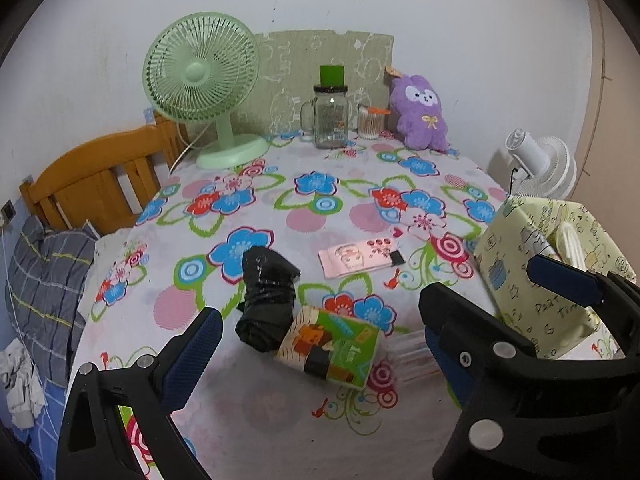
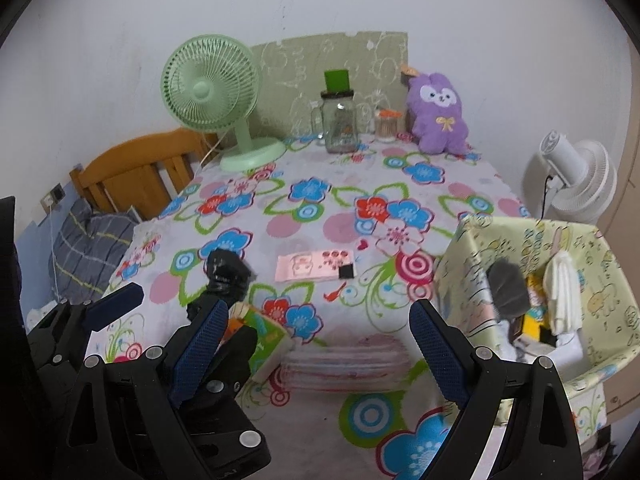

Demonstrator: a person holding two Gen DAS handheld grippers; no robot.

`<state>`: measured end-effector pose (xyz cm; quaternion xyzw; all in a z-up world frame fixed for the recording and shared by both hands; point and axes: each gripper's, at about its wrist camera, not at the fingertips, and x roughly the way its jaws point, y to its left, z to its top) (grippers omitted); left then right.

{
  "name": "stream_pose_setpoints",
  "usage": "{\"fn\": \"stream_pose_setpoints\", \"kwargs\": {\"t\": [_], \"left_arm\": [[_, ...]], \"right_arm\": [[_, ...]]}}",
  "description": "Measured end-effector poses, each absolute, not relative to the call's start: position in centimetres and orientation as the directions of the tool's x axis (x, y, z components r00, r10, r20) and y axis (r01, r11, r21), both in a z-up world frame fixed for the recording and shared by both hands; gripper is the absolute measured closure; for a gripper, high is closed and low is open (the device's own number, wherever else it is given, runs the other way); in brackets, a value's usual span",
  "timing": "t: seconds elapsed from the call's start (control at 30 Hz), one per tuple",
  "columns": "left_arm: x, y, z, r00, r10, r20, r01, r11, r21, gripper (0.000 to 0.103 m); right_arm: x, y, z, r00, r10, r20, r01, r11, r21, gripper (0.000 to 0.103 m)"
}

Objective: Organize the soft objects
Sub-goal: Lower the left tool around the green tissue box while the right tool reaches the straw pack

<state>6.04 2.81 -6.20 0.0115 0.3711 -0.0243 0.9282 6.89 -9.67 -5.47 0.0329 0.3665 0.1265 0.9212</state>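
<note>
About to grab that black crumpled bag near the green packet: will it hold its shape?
Probably not: the black bag looks like thin, creased, glossy plastic, so likely floppy, light and slippery. It touches the green packet, which may shift.

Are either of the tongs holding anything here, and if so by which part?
Nothing is held. The left tongs and right tongs are both open above the table, with no object between their fingers.
</note>
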Motion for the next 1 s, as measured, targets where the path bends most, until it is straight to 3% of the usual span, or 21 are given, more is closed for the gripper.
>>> {"fn": "stream_pose_setpoints", "kwargs": {"t": [1.0], "left_arm": [[8.7,2.8,-13.4,0.586,-0.073,-0.807,0.055,0.997,-0.051,0.01]], "right_arm": [[10.1,-8.5,-12.9,0.566,0.227,-0.792,-0.183,0.972,0.148,0.009]]}}
